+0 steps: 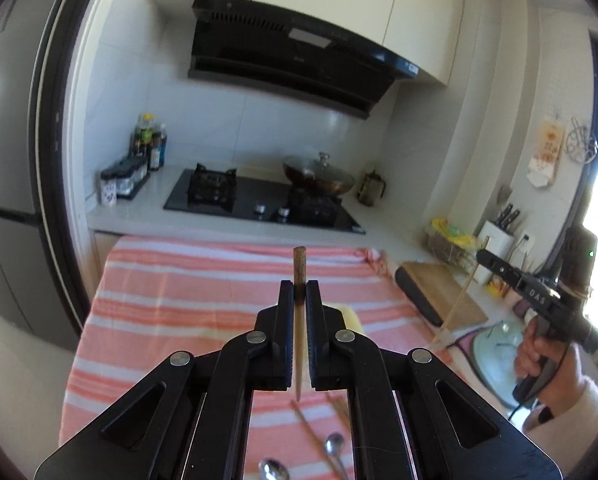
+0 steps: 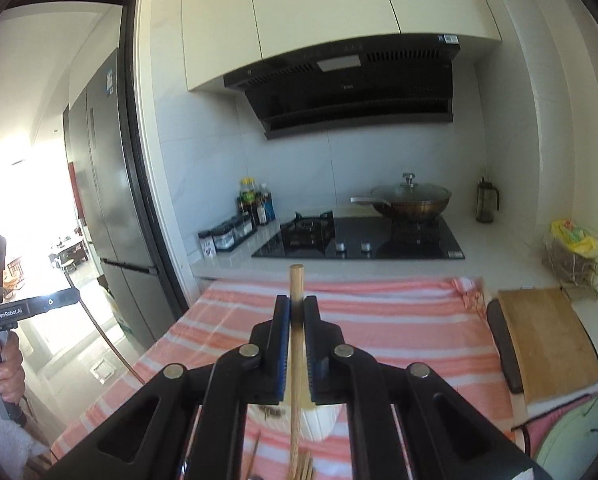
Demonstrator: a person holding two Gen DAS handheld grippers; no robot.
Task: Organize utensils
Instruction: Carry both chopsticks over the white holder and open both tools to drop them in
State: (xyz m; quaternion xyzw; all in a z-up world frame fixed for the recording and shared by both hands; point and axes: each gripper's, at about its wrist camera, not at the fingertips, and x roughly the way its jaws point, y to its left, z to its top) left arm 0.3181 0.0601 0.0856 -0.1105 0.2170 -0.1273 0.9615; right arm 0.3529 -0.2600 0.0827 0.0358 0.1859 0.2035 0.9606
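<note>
Left black two-finger gripper (image 1: 299, 292) clamped shut on a slim brown wooden chopstick (image 1: 299, 320), darker at its blunt top end, held upright with the pointed tip hanging below the jaws. Right black gripper with blue pads (image 2: 297, 308) likewise closed on a pale round wooden chopstick (image 2: 296, 360), also upright, its flat end standing above the fingertips. Both raised above a pink-and-white striped cloth (image 1: 179, 300) spread over the counter. Lower on that cloth, seen between the left gripper's arms: two shiny metal spoons (image 1: 333, 446) and several loose wooden chopsticks (image 1: 313, 432) lying flat (a further bundle of stick ends (image 2: 303, 468) visible at the bottom of the right wrist view). Just beside the cloth's right edge, a rectangular wooden cutting board with a dark rim (image 2: 547, 344). Beyond the cloth, a black glass gas hob (image 2: 359, 240) carrying a lidded dark wok (image 2: 411, 200), with a black range hood (image 2: 351, 84) above. A hand (image 1: 547, 356) around the right gripper's handle at the edge of the left wrist view.
</note>
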